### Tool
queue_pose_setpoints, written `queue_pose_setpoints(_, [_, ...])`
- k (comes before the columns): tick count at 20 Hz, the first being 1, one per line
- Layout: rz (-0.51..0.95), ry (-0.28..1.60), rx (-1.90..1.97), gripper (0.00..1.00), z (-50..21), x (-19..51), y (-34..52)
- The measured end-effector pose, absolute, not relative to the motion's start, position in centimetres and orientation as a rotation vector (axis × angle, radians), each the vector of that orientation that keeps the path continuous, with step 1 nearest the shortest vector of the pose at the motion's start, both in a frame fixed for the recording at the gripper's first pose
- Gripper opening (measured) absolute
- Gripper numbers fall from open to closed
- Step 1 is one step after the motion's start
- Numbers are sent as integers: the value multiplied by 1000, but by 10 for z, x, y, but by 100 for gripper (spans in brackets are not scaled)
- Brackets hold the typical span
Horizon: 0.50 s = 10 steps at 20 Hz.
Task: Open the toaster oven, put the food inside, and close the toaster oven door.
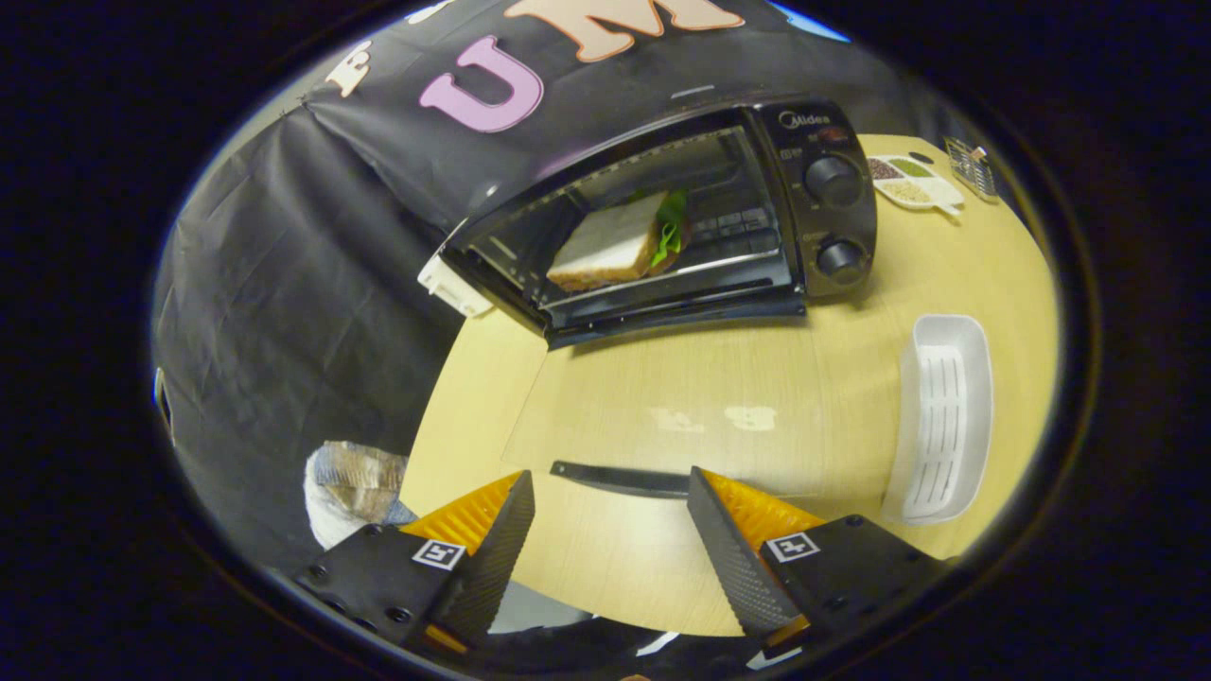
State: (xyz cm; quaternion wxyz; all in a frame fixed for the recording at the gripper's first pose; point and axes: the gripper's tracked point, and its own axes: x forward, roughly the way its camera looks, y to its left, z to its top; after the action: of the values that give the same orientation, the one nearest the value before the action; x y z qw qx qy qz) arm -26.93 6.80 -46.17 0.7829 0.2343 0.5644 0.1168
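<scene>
The black toaster oven stands at the back of the wooden table with its glass door swung down flat toward me. A sandwich with green lettuce lies on the rack inside. The door's black handle sits at the near end of the door. It is just ahead of my gripper and spans the gap between the fingertips. The gripper is open, its orange and black fingers wide apart, with nothing held between them.
A white ribbed tray lies on the table to the right of the open door. A divided dish of seasonings and a small metal object sit beyond the oven's knob side. A crumpled bundle lies below the table's left edge.
</scene>
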Motion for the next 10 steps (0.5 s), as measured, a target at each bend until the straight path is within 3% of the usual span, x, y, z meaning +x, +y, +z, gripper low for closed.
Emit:
queue_pose_setpoints(6, [261, 1354, 432, 99, -487, -299, 59])
queue_pose_setpoints(10, [227, 1346, 426, 99, -496, -292, 52])
